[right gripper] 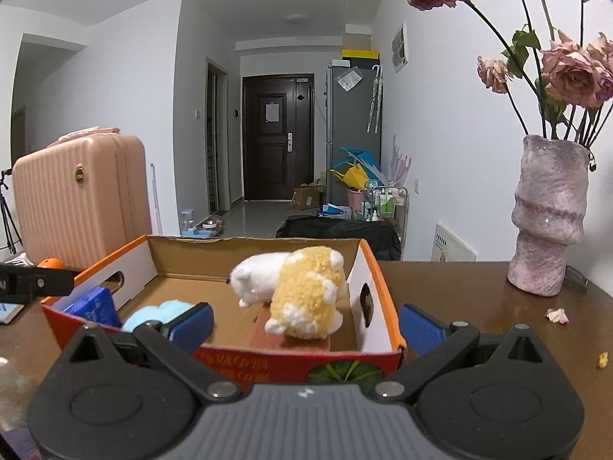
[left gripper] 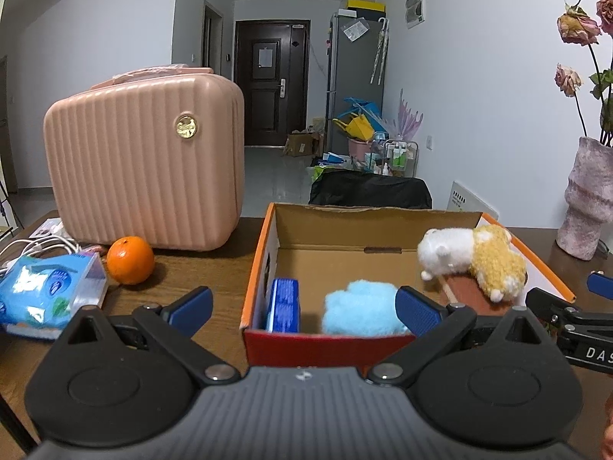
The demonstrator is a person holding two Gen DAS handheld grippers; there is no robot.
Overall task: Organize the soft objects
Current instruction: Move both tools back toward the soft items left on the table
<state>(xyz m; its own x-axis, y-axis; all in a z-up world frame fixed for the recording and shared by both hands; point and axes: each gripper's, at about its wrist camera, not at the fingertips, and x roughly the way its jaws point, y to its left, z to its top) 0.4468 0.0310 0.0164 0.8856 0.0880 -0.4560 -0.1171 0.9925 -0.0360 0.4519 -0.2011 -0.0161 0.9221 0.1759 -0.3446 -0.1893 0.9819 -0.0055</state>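
An open cardboard box (left gripper: pixel 264 253) (right gripper: pixel 377 268) with orange rims stands on the brown table. Inside it a white and yellow plush animal (left gripper: pixel 473 258) (right gripper: pixel 299 295) lies on a reddish board at the right. A fluffy light-blue ball (left gripper: pixel 362 308) (right gripper: pixel 159 312) and a blue pack (left gripper: pixel 283 304) (right gripper: pixel 94 306) sit at the left of the box. My left gripper (left gripper: pixel 304 308) is open at the box's near wall, nothing between its fingers. My right gripper (right gripper: pixel 306 324) is open too, straddling the near right corner, below the plush.
A pink ribbed case (left gripper: pixel 145 161) (right gripper: pixel 76 199) stands left of the box, with an orange (left gripper: pixel 130 260) and a blue tissue pack (left gripper: pixel 42 291) in front. A pink vase (left gripper: pixel 588 199) (right gripper: pixel 548 214) of dried roses stands on the right. Petals (right gripper: pixel 557 314) lie near it.
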